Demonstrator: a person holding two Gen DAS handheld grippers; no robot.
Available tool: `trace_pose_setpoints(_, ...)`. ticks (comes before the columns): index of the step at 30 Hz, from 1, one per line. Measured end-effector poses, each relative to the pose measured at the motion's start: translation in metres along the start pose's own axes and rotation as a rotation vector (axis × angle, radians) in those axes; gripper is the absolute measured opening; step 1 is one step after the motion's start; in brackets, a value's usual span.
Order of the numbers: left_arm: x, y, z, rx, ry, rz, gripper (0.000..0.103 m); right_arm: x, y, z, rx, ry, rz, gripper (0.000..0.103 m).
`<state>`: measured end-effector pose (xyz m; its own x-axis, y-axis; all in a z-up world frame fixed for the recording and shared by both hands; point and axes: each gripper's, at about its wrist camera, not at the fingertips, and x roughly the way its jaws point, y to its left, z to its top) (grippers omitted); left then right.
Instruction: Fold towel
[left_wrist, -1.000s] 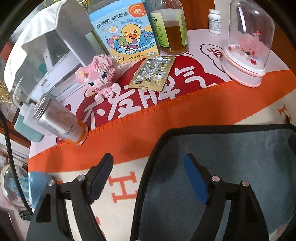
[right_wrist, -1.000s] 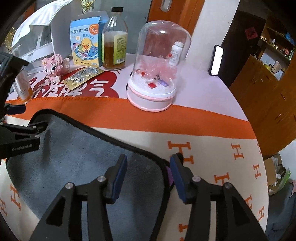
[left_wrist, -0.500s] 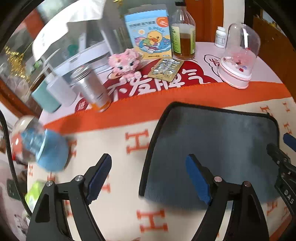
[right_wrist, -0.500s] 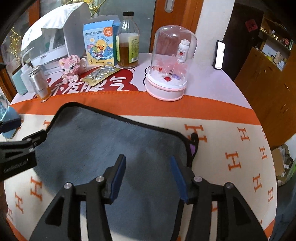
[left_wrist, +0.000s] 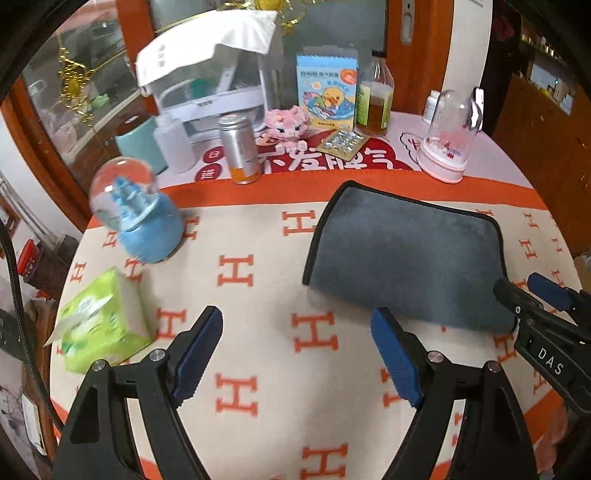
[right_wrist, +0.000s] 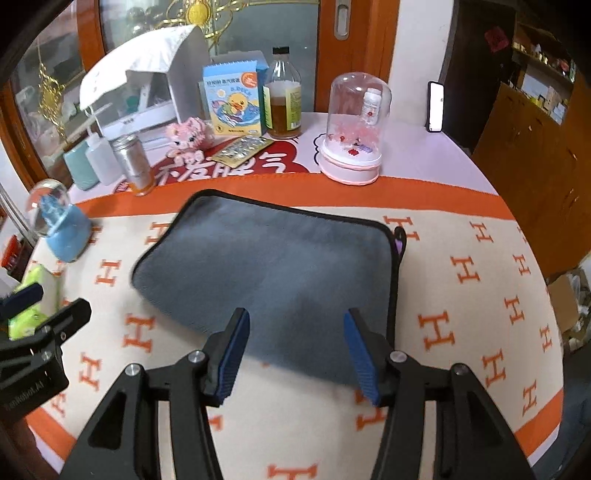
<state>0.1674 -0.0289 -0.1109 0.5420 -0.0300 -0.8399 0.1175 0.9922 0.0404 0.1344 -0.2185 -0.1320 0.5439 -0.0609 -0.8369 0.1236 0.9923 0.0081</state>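
Both wrist views high, angled down, sharing the towel (left_wrist: 402, 258) (right_wrist: 273, 266).

Round table (right_wrist: 461, 369) with cream cloth, orange H pattern, orange band across the far part. Grey towel (right_wrist: 280, 266) lies flat mid-table, black-edged, already folded. Left side: blue-based snow globe (right_wrist: 55, 225), green tissue pack (left_wrist: 99, 321) nearer. Far edge, left to right: teal cup (left_wrist: 138, 146), white bottle (left_wrist: 173, 146), metal can (left_wrist: 240, 149), pink block toy (left_wrist: 286, 122), blister pack (left_wrist: 343, 142), duck box (left_wrist: 327, 94), amber bottle (left_wrist: 375, 99), pink-based glass dome (right_wrist: 354, 129). White appliance (left_wrist: 207, 77) far left behind them.
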Motion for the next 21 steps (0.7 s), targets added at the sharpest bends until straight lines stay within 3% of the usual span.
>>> trace_pose_setpoints(14,-0.098,0.035,-0.052,0.014,-0.081,-0.026,0.082,-0.103,0.044,-0.048,0.003,-0.074,0.053,0.054)
trace_pose_setpoints(21,-0.139,0.040,-0.066,0.031,-0.128,-0.046,0.089,-0.143,0.057,-0.071,-0.014,-0.084,0.082,0.057)
